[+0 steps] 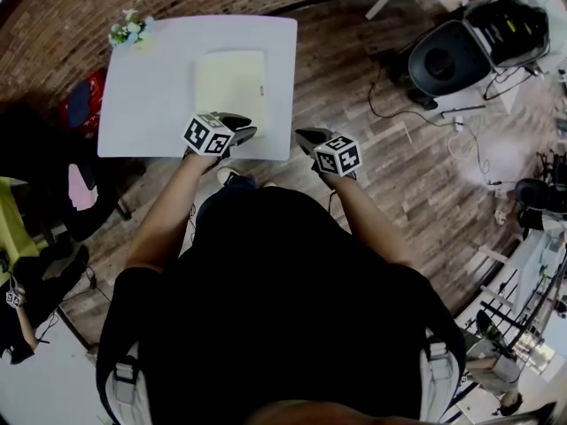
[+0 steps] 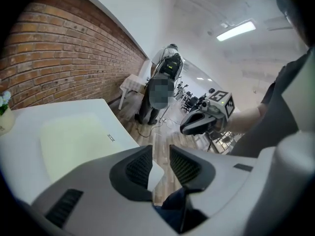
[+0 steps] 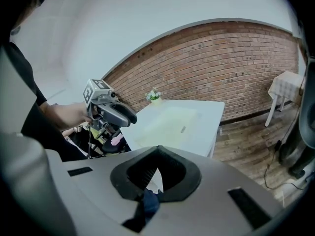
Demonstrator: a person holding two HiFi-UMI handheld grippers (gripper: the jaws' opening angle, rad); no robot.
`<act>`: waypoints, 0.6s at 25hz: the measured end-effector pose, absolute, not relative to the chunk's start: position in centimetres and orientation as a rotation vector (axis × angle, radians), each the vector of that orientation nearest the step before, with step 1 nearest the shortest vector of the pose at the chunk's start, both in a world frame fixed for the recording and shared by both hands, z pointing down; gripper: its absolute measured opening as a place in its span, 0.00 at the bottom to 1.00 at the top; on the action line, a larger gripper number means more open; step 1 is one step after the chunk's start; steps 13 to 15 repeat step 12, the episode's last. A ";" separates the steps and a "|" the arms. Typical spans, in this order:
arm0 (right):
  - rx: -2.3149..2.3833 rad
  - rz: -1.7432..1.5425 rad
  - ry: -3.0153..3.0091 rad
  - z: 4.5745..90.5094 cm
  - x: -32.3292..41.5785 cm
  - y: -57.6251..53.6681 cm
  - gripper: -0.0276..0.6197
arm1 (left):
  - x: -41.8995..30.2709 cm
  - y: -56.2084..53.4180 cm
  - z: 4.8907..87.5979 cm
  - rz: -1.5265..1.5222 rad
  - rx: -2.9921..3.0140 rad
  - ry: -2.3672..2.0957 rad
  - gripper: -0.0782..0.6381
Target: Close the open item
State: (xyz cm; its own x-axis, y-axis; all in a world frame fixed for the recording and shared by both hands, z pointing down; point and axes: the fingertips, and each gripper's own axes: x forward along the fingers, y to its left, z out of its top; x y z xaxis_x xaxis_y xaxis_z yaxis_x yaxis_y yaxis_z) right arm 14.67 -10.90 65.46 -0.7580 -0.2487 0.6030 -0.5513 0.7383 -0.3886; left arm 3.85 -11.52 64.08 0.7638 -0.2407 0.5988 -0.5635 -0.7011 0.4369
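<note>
A flat pale-yellow item (image 1: 230, 82) lies on the white table (image 1: 142, 104); its cover is down flat, with a small label at its right edge. It also shows in the left gripper view (image 2: 74, 141) and the right gripper view (image 3: 167, 122). My left gripper (image 1: 248, 131) hovers at the table's front edge, just short of the item, jaws open a little with nothing between them (image 2: 161, 154). My right gripper (image 1: 310, 137) hangs off the table's right side over the wooden floor; its jaws (image 3: 158, 151) meet at the tips and hold nothing.
A small pot of flowers (image 1: 128, 32) stands at the table's far left corner. A chair with clothes (image 1: 84, 104) sits left of the table. A black round device (image 1: 447, 60) and cables (image 1: 443, 118) lie on the floor at the right. A person (image 2: 160, 92) stands far off.
</note>
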 end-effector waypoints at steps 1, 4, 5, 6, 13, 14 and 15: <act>0.601 0.765 -2.413 65.4 14.7 -10.8 0.07 | 3.8 -11.4 63.5 0.671 2.348 -0.609 0.27; 0.596 0.762 -2.416 65.2 14.9 -10.4 0.07 | 3.6 -10.9 62.3 0.662 2.377 -0.644 0.25; 0.595 0.761 -2.416 65.2 15.0 -10.3 0.07 | 3.5 -10.7 62.0 0.663 2.383 -0.656 0.25; 0.595 0.759 -2.416 65.2 15.1 -10.1 0.07 | 3.3 -10.4 61.8 0.663 2.388 -0.666 0.24; 0.598 0.760 -2.414 65.1 15.0 -10.3 0.07 | 1.5 -9.9 61.3 0.664 2.396 -0.706 0.22; 0.598 0.760 -2.414 65.1 15.0 -10.3 0.07 | 1.5 -9.9 61.3 0.664 2.396 -0.706 0.22; 0.598 0.760 -2.414 65.1 15.0 -10.3 0.07 | 1.5 -9.9 61.3 0.664 2.396 -0.706 0.22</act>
